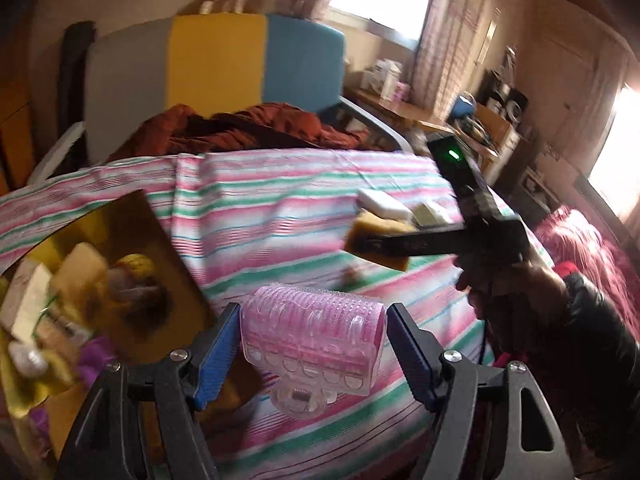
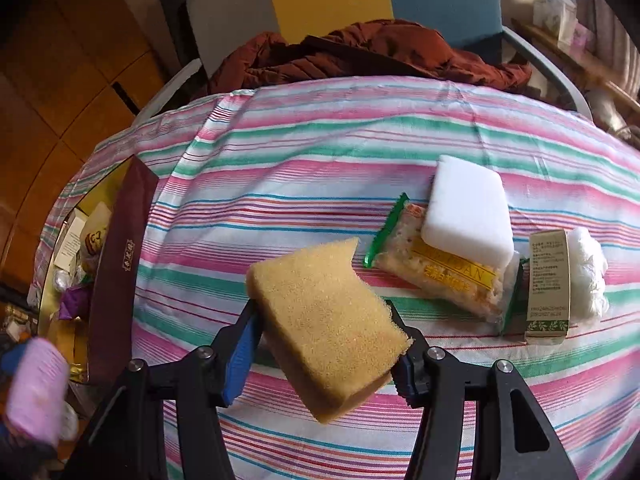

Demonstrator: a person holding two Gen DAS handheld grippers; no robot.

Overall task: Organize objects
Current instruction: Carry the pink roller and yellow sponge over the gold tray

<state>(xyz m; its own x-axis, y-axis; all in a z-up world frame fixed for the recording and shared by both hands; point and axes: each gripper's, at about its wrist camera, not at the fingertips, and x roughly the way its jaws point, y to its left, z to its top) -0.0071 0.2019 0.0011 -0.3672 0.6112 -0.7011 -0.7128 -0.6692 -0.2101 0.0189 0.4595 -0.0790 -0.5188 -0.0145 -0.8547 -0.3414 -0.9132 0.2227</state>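
My left gripper (image 1: 313, 330) is shut on a pink hair roller (image 1: 312, 332) and holds it above the striped cloth, just right of a gold box (image 1: 120, 240) filled with several small items. My right gripper (image 2: 324, 336) is shut on a yellow sponge (image 2: 328, 328), held tilted above the cloth; it also shows in the left wrist view (image 1: 380, 246). On the cloth lie a white foam block (image 2: 468, 208) resting on a snack packet (image 2: 448, 276), and a white fluffy bundle with a paper label (image 2: 560, 280). The roller appears blurred at the right wrist view's lower left (image 2: 36, 388).
The striped cloth (image 2: 320, 152) covers the table. The box's dark red lid (image 2: 120, 272) stands along its right side. A rust-red jacket (image 2: 360, 52) lies on a grey, yellow and blue chair (image 1: 216, 64) behind. Cluttered shelves (image 1: 492, 120) stand at the right.
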